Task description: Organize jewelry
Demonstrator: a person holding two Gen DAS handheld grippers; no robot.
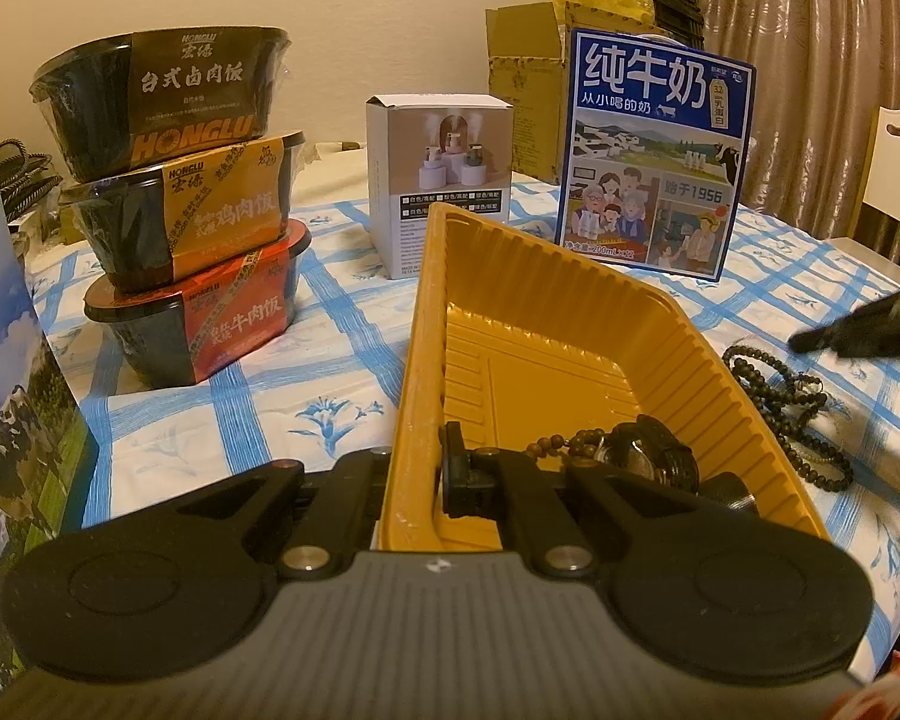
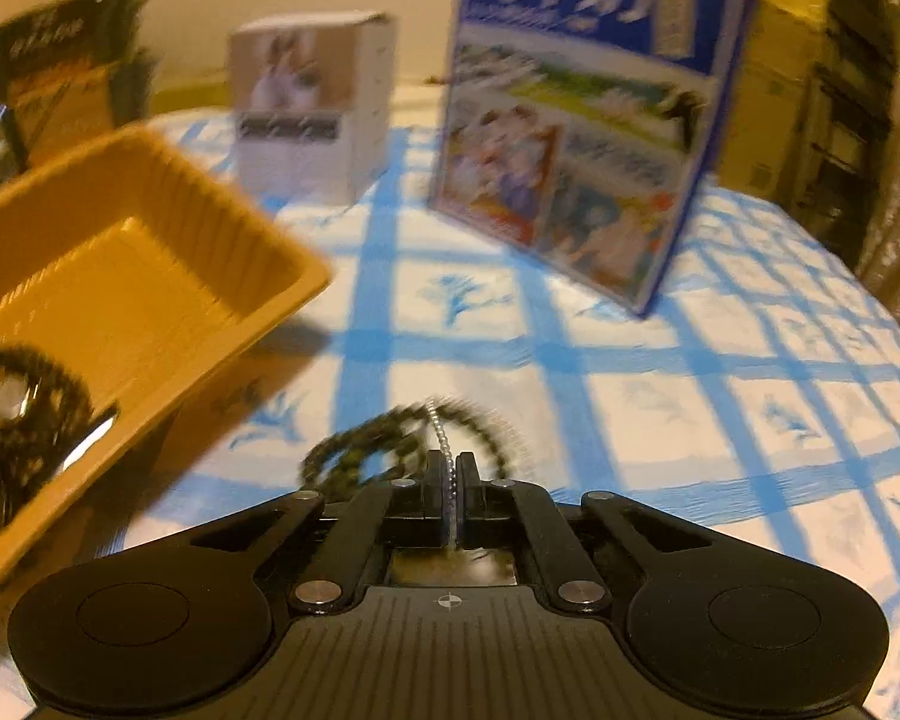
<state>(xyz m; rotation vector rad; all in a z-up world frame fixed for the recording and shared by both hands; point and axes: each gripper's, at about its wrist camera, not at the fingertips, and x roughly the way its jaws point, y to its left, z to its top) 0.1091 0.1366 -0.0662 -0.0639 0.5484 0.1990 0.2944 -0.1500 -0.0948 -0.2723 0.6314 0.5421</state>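
A yellow ribbed plastic tray (image 1: 426, 300) sits tilted on the blue-checked tablecloth. My left gripper (image 1: 417, 462) is shut on its near wall, one finger inside and one outside. A black watch (image 1: 642, 456) and a brown bead bracelet (image 1: 561, 441) lie in the tray's near corner. A long dark bead string (image 1: 780, 396) lies on the cloth to the tray's right, with my right gripper (image 1: 858, 330) blurred just above it. In the right wrist view, the right gripper (image 2: 451, 468) is shut on a thin silver chain (image 2: 441, 426), with the dark bead string (image 2: 360, 444) just beyond and the tray (image 2: 258, 252) to the left.
Three stacked instant-rice bowls (image 1: 180, 210) stand at the left, a white carton (image 1: 438, 180) behind the tray, a blue milk box (image 1: 654, 156) at back right. A cardboard box (image 1: 522, 90) and a white chair (image 1: 897, 162) lie beyond. A printed bag (image 1: 6, 360) stands near left.
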